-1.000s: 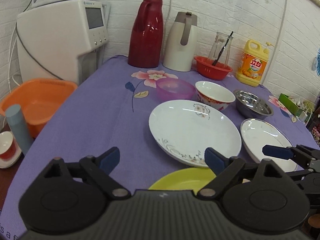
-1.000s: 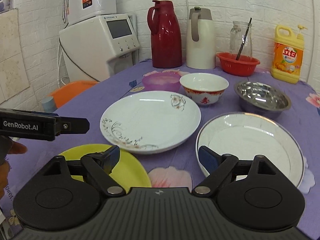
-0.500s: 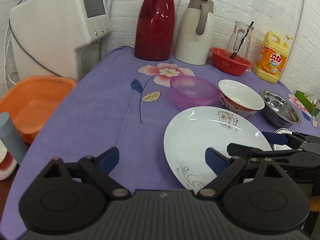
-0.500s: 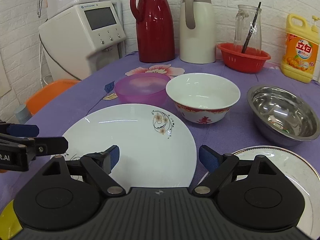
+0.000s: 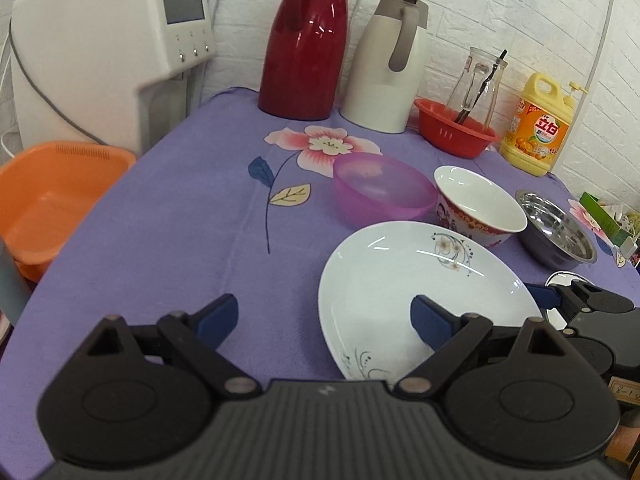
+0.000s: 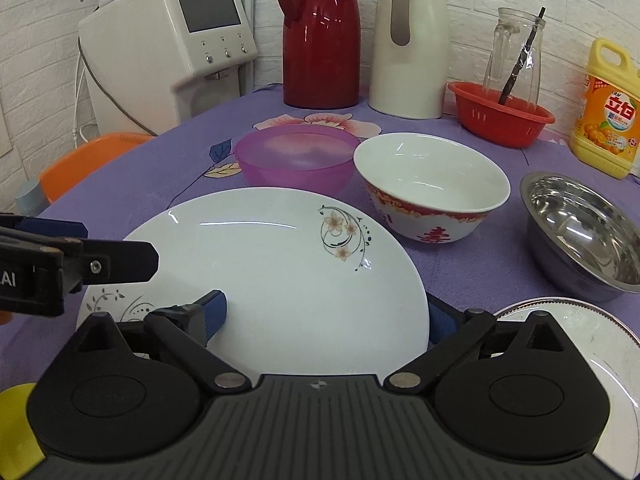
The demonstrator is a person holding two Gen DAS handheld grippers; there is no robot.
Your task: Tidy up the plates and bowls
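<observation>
Both grippers, the left gripper (image 5: 324, 316) and the right gripper (image 6: 326, 314), gape wide, empty, straddling opposite rims of the white plate (image 6: 280, 272) near the table's (image 5: 180, 220) front edge.

yellow plate (image 6: 16, 428) mostly behind right tool, silver-rimmed plate (image 6: 600, 344) cut by frame edge, detergent label (image 5: 538, 132) unreadable

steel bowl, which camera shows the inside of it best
The right wrist view: the round stainless steel bowl sits close, its shiny interior open to the camera, cropped only at the right edge. The left wrist view shows it smaller, farther off, though whole.
</observation>
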